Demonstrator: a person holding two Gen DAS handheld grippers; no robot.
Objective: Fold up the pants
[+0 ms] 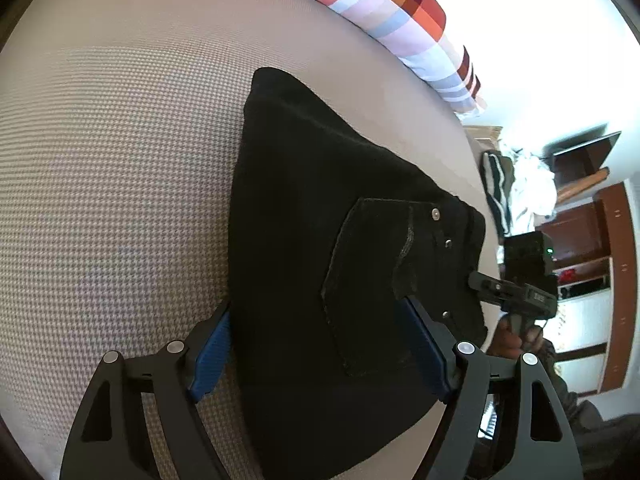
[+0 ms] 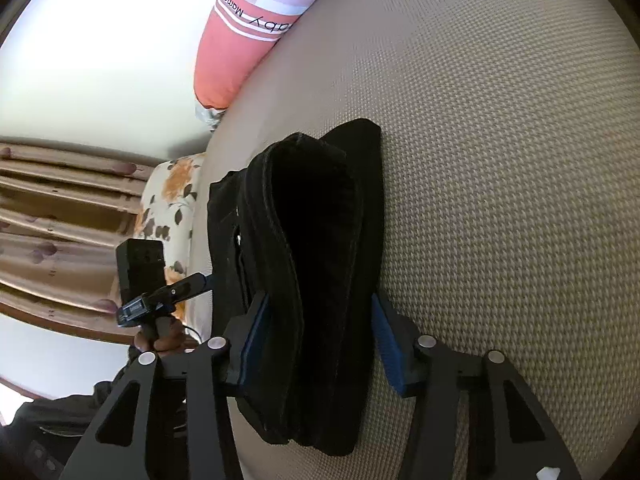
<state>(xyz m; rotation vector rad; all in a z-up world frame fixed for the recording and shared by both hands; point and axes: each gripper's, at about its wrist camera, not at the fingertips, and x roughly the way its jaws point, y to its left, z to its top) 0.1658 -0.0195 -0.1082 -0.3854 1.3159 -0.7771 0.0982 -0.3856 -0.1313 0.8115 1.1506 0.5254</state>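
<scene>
left wrist view: woven bed (image 1: 120, 160) spreads under both jaws, striped pillow (image 1: 384, 12) far ahead. folded black pants (image 1: 320, 240) lie between the left gripper (image 1: 316, 344) jaws, spread wide, unclamped. right gripper (image 2: 316, 340) jaws likewise straddle them, released.

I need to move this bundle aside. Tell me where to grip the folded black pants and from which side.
Grip the folded black pants across the whole stack, coming in level with the bed from the layered open edges. The bundle is thick and several layers deep, so pinching one layer would likely unfold it. Both the right gripper and left gripper already straddle it, fingers wide apart.
</scene>
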